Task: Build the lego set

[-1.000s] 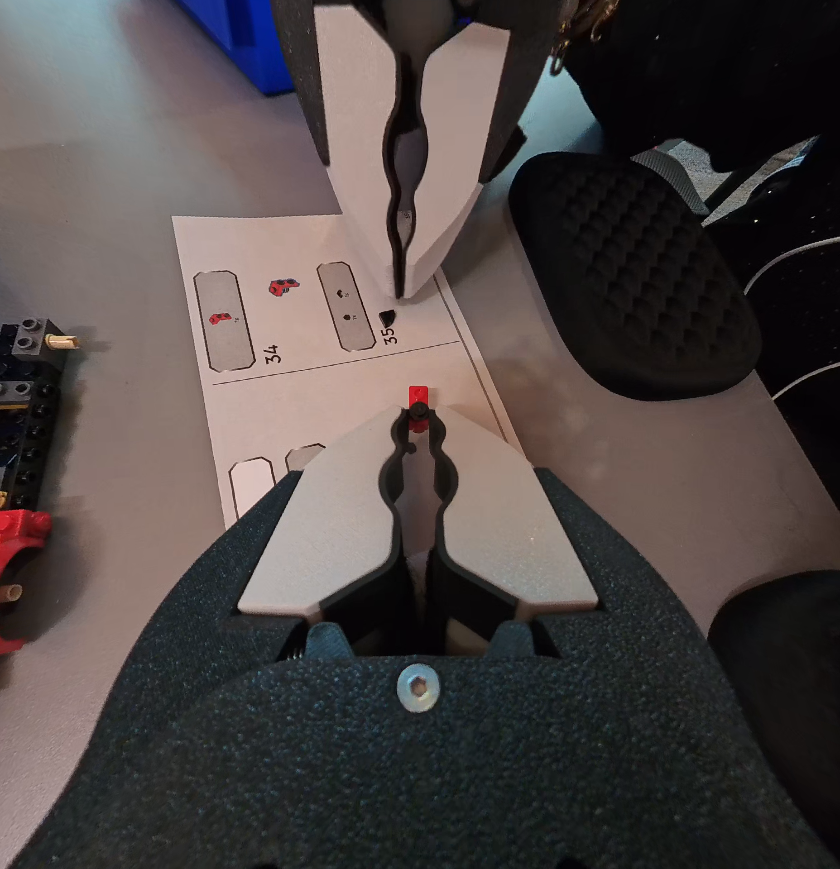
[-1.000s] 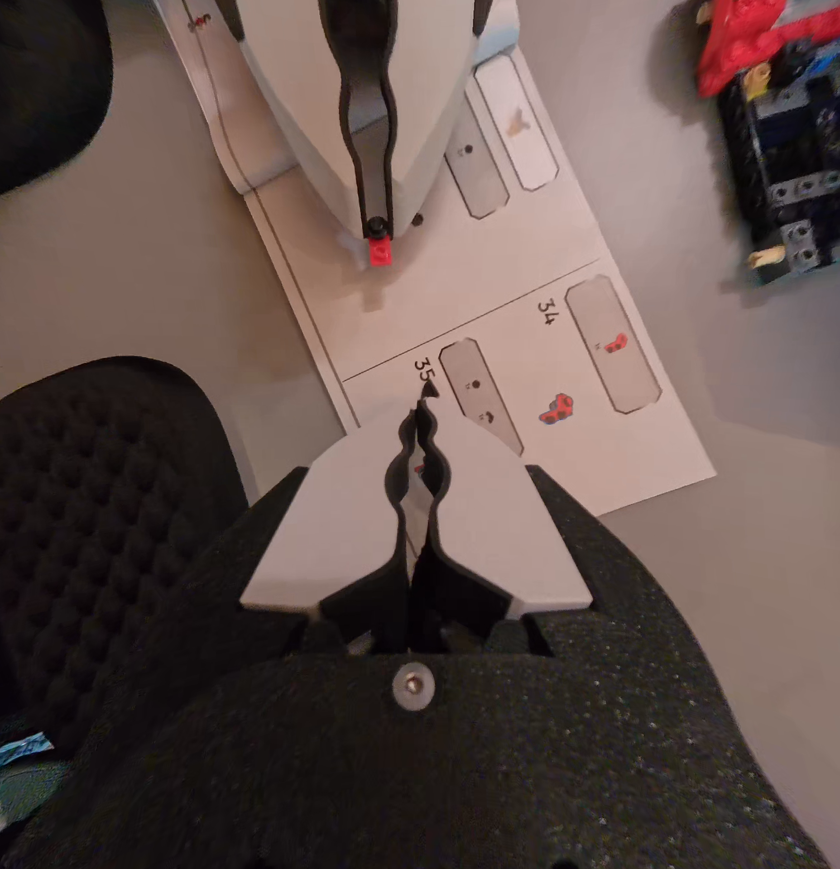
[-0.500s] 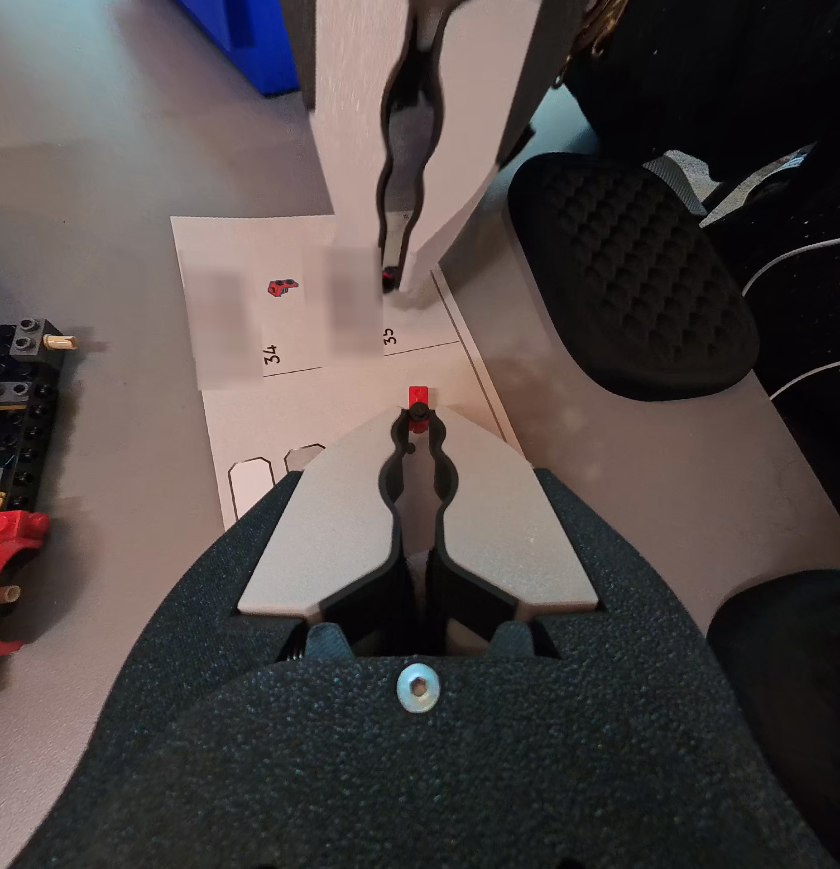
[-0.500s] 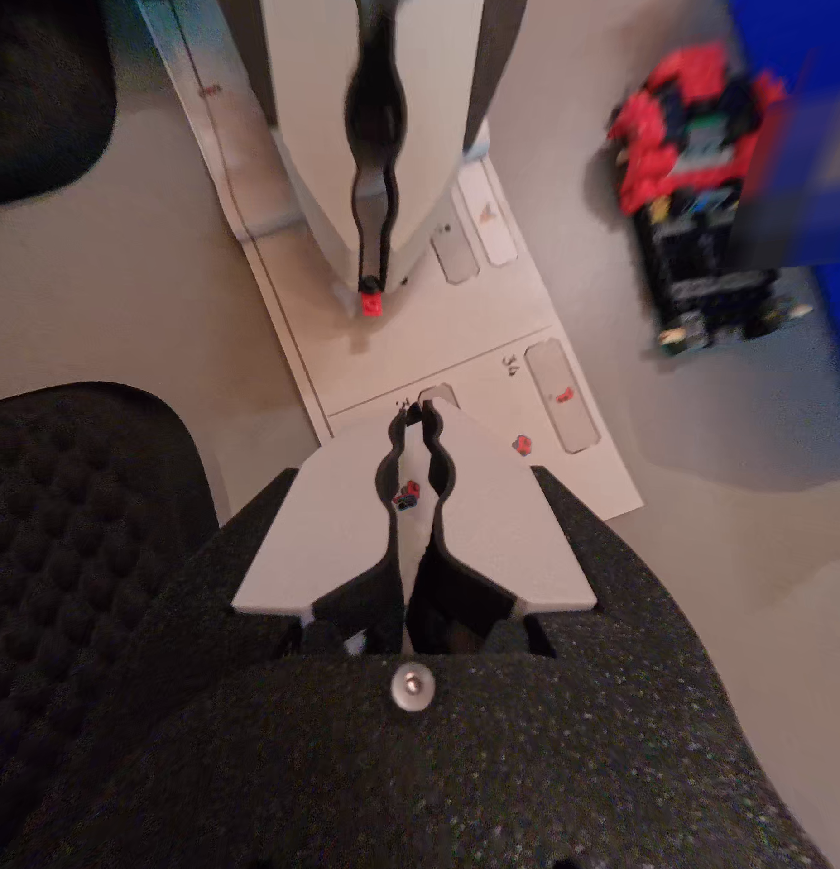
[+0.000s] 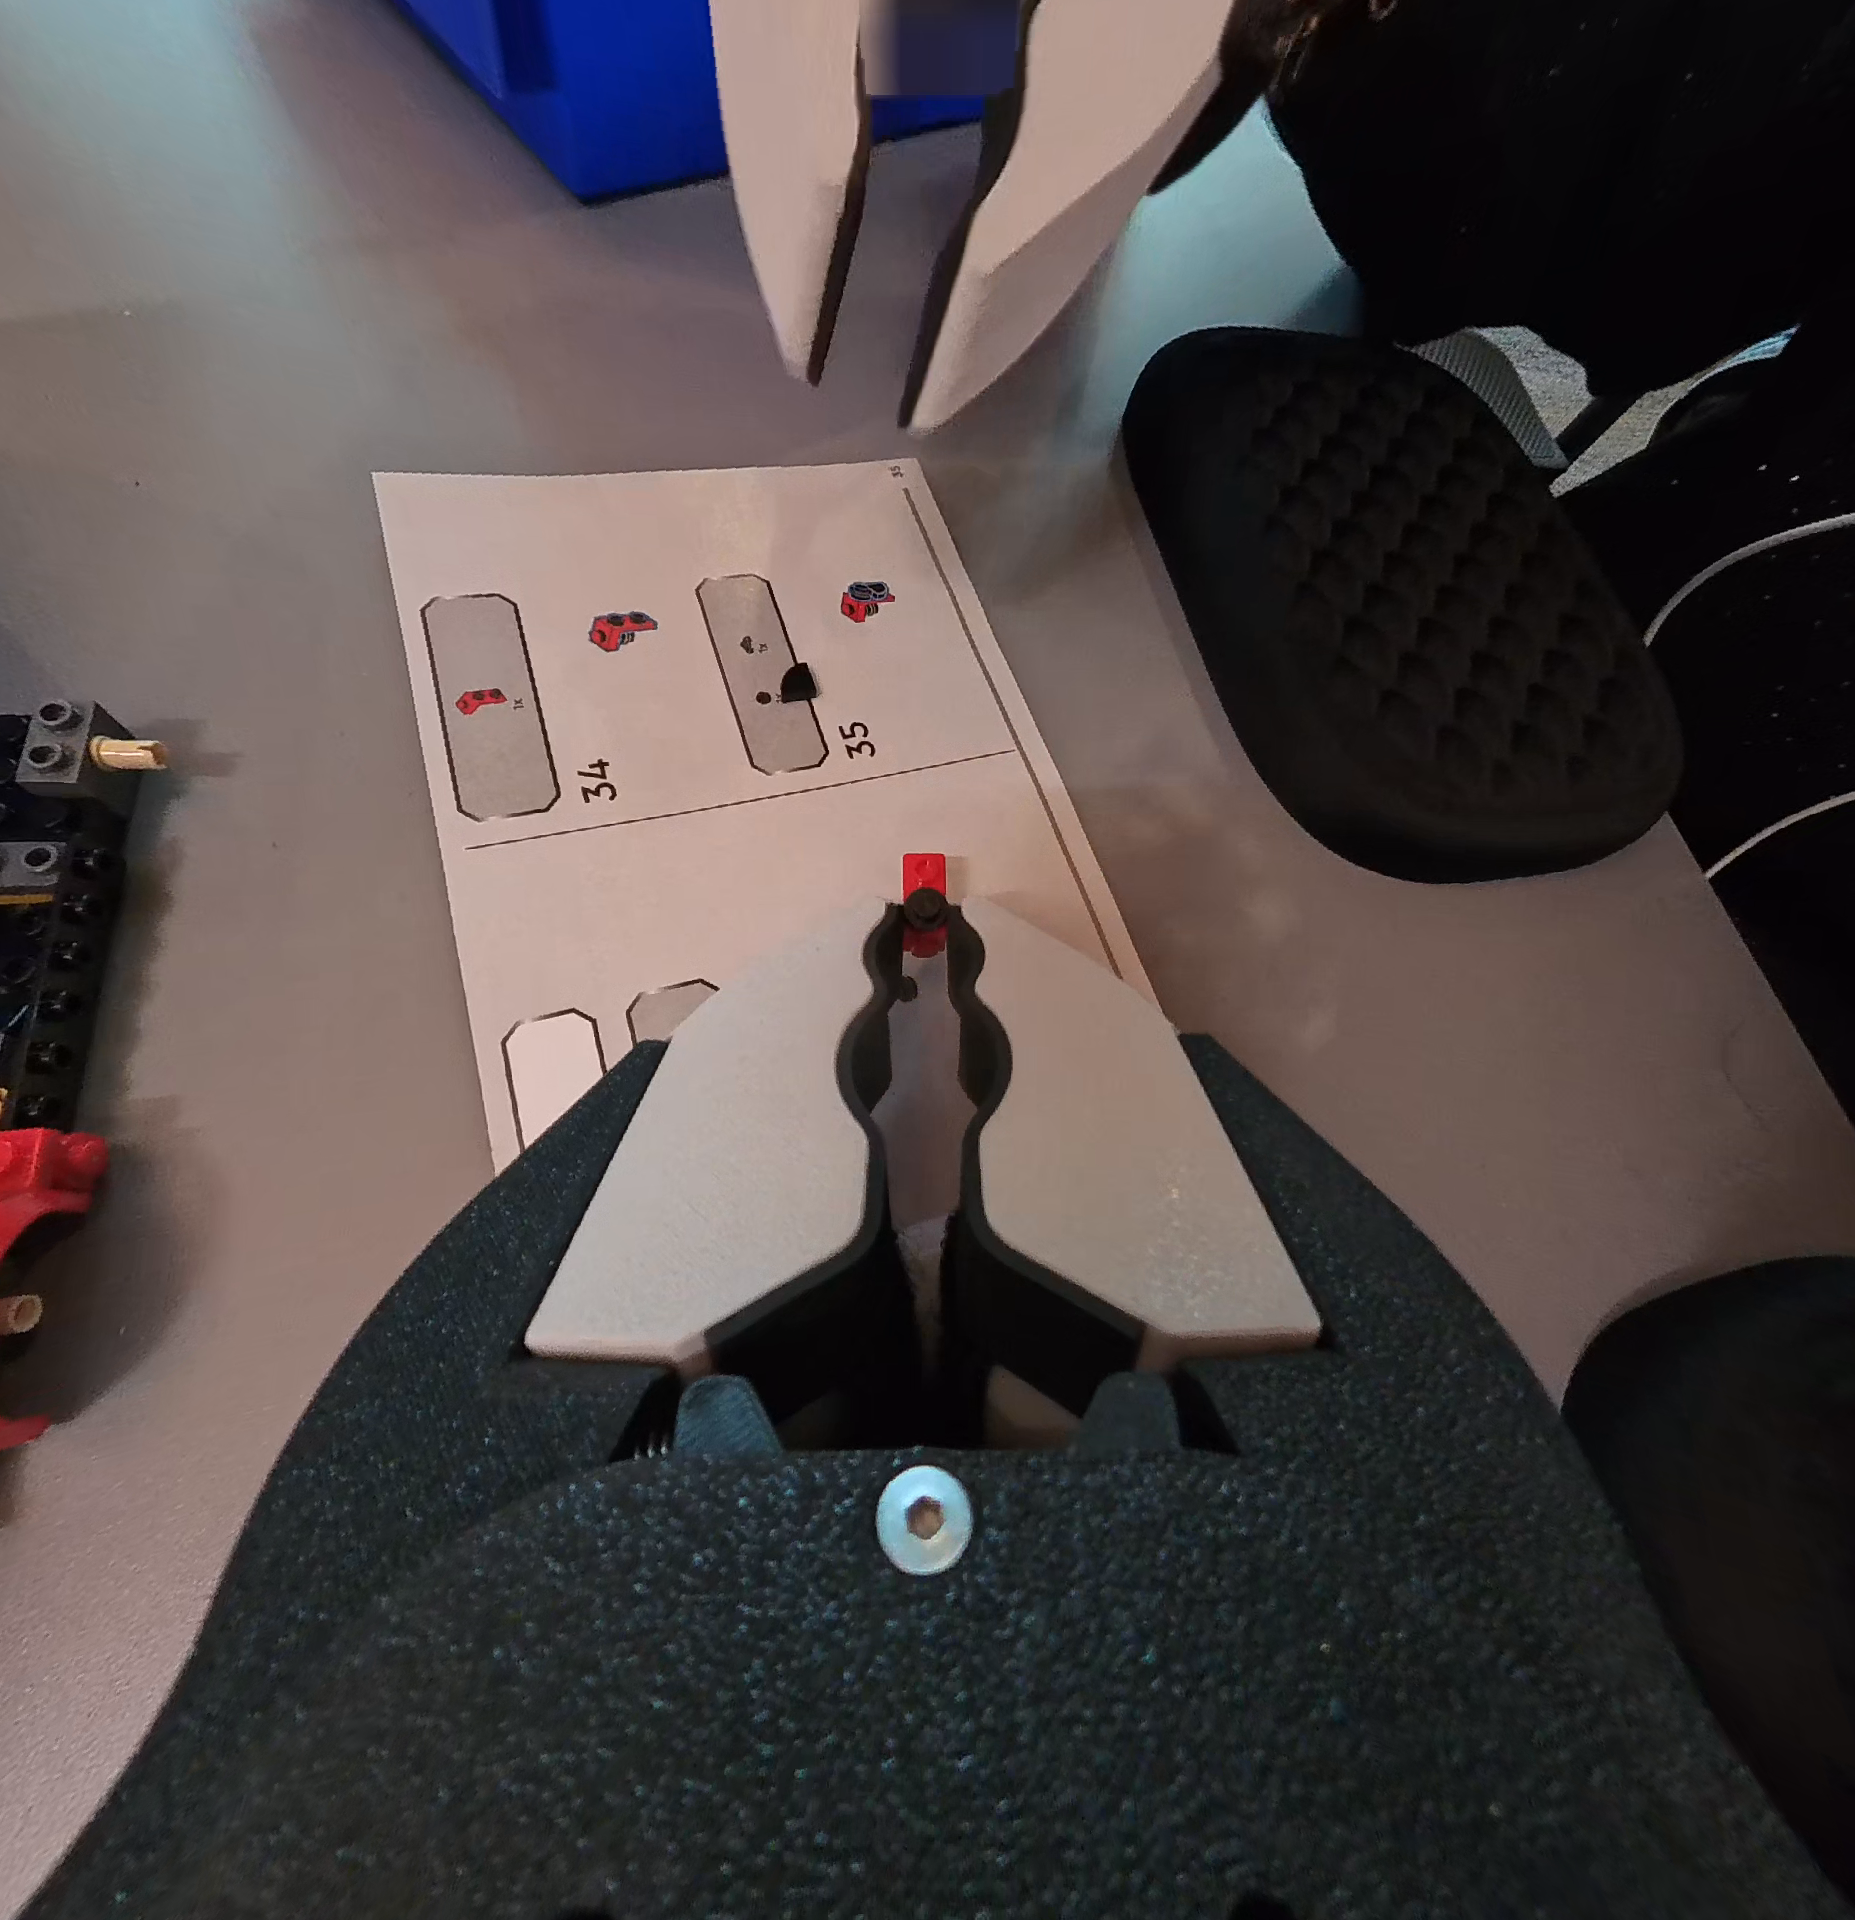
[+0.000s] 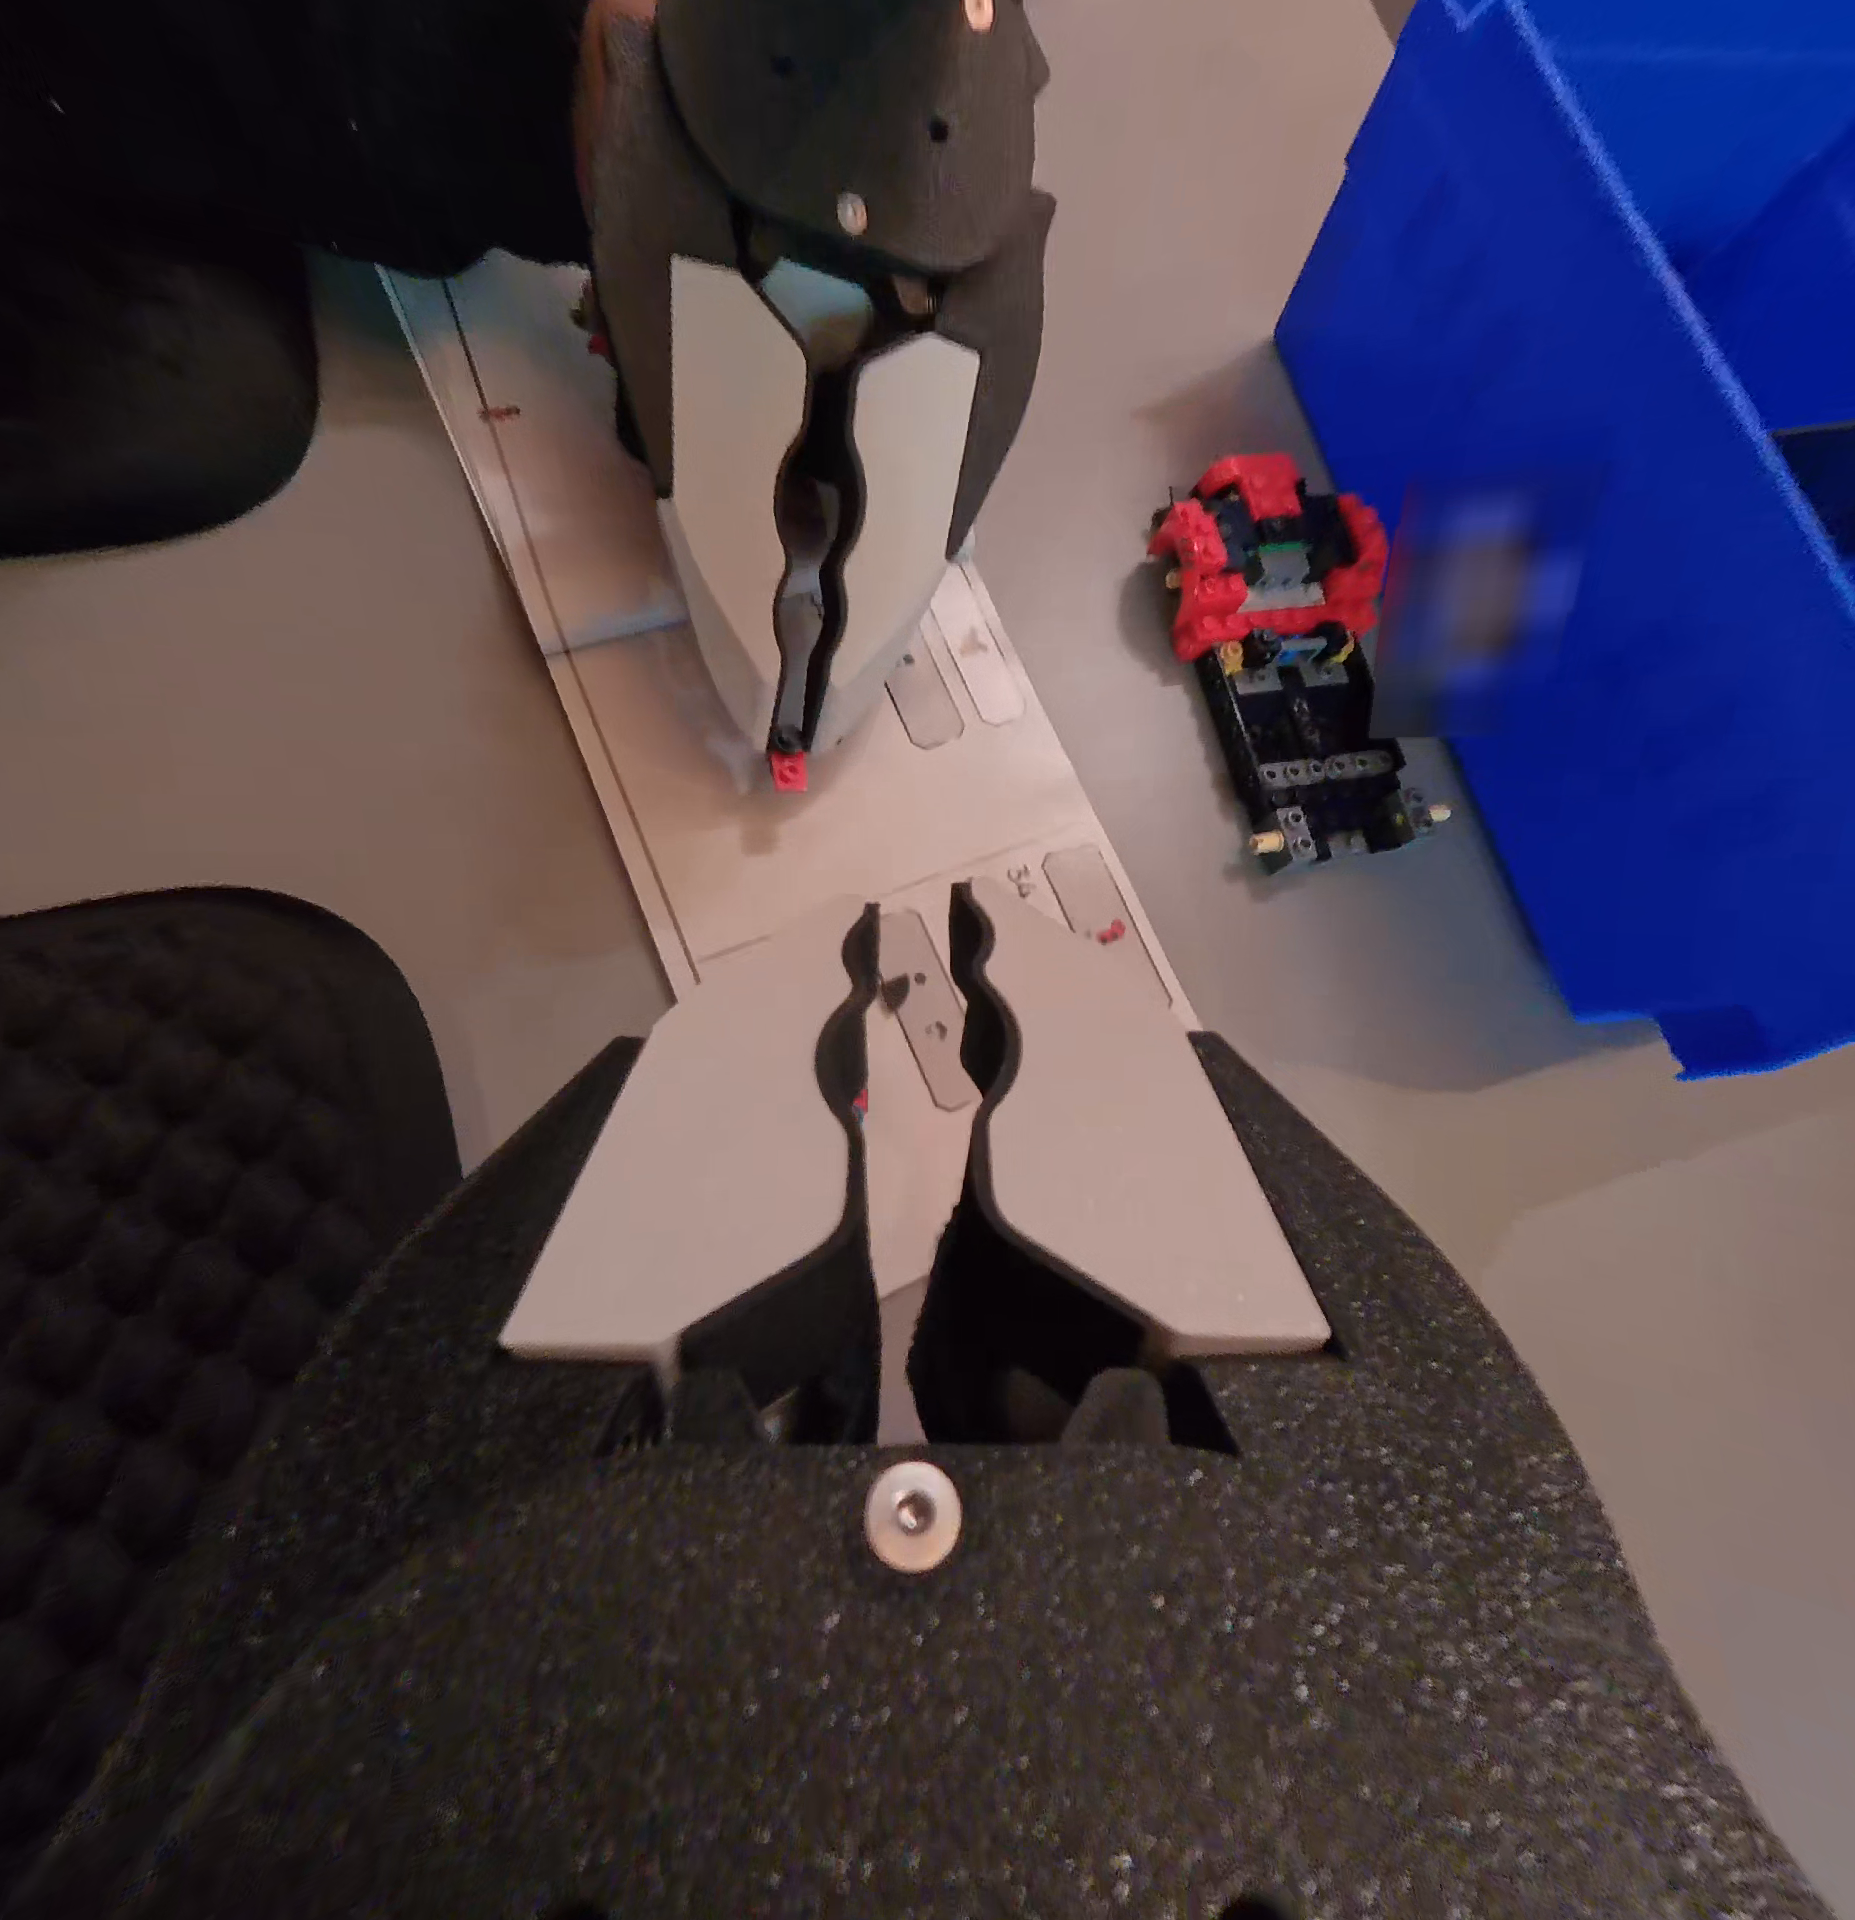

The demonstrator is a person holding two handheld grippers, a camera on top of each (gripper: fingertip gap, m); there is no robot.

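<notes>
The left claw [image 5: 924, 914] is pinched tight on a tiny red piece [image 5: 923, 875] with a black stud, low over the paper guide [image 5: 694, 904] on the bench [image 5: 227, 416]. The right claw [image 6: 915, 906] hangs apart and empty. At 2 o'clock in the right view sits the half-built car [image 6: 1287, 644]. The little black piece [image 5: 798, 683] looks light, hard and slippery; pinch its flat sides.

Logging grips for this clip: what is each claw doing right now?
Left claw: closed on a small red brick with a black stud.
Right claw: open, holding nothing, above the instruction sheet.
</notes>
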